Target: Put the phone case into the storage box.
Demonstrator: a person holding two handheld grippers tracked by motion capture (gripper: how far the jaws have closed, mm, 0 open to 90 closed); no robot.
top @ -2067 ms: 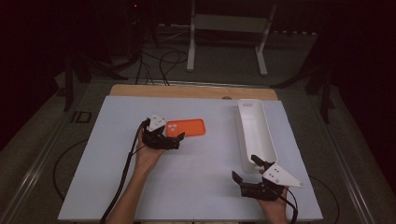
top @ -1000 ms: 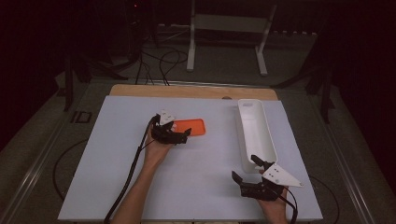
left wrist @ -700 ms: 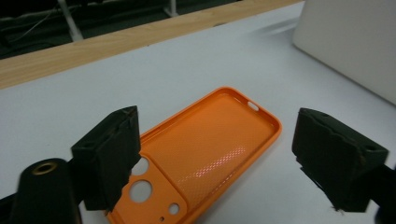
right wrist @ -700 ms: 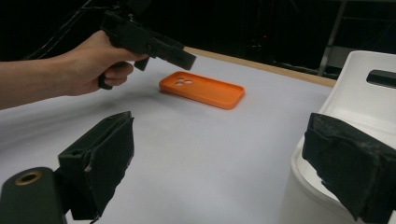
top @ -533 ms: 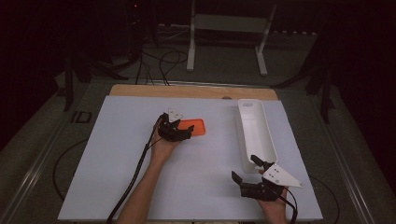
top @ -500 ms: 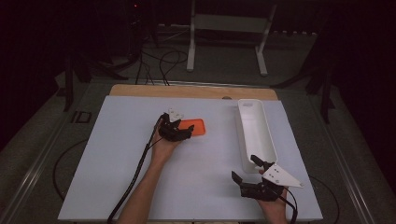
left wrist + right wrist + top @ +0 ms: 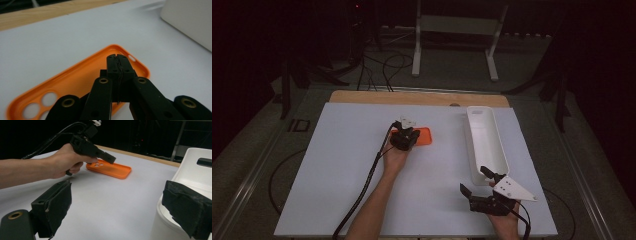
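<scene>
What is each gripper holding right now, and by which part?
Nothing in either. The left gripper has its jaws shut pad to pad above the hollow of the orange phone case, gripping no wall of it. The right gripper is open beside the white tray.

Left gripper point(image 7: 408, 140): the orange phone case point(image 7: 421, 135) lies directly beneath its tips, blocking descent; bare white table point(image 7: 342, 165) surrounds it otherwise. Beyond the case, toward the white tray point(image 7: 486, 145), open surface allows passage. Right gripper point(image 7: 477, 187): the tray's near end stands just beside its outer jaw, obstructing that side; its other side and front are unobstructed table.
</scene>
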